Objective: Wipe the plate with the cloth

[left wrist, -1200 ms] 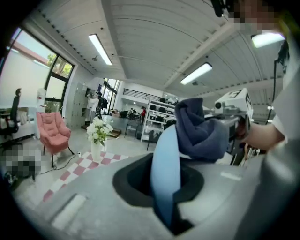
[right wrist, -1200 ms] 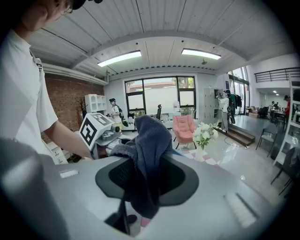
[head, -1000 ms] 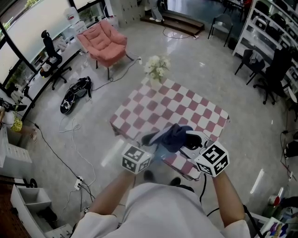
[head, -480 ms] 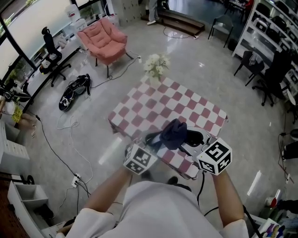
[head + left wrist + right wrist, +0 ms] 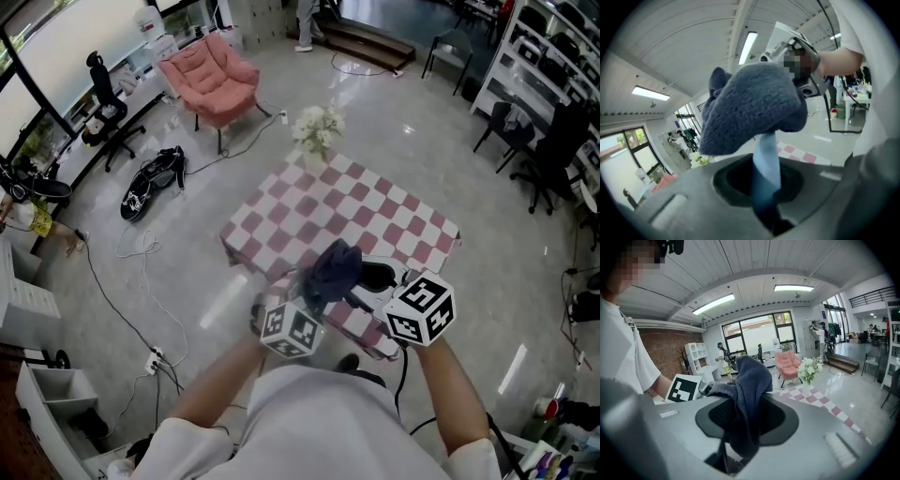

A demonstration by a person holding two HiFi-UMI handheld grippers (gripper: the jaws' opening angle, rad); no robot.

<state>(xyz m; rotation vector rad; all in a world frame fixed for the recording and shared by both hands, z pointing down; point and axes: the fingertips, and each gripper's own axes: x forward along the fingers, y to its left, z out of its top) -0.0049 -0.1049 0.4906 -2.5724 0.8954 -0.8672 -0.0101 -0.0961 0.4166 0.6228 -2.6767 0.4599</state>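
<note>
The plate (image 5: pixel 766 159) shows only as a pale blue strip, seen edge-on in the left gripper view. It rises from between the jaws of the left gripper (image 5: pixel 302 298), which are pressed onto its lower rim. Its upper part goes up under the cloth (image 5: pixel 750 108), a dark blue, fuzzy bundle draped over the top of it. In the head view the plate cannot be made out under the cloth.

The right gripper (image 5: pixel 361 291) pinches the cloth: in its own view a dark fold hangs down into the gap and the jaws are closed on it, while the rest stands up in a peak above them. From above, both grippers meet at the cloth, left one on the left, right one on the right, their marker cubes turned toward the person.

Plate, cloth and grippers are all held in the air over the near edge of the table (image 5: pixel 375 211), which has a pink and white checked cover. Neither plate nor cloth touches the table.

At the far corner of the table stands a bunch of white flowers (image 5: pixel 317 131). Beyond the table, to its far left, is a pink armchair (image 5: pixel 211 80) on the pale glossy floor. Dark chairs stand to the table's far right.
</note>
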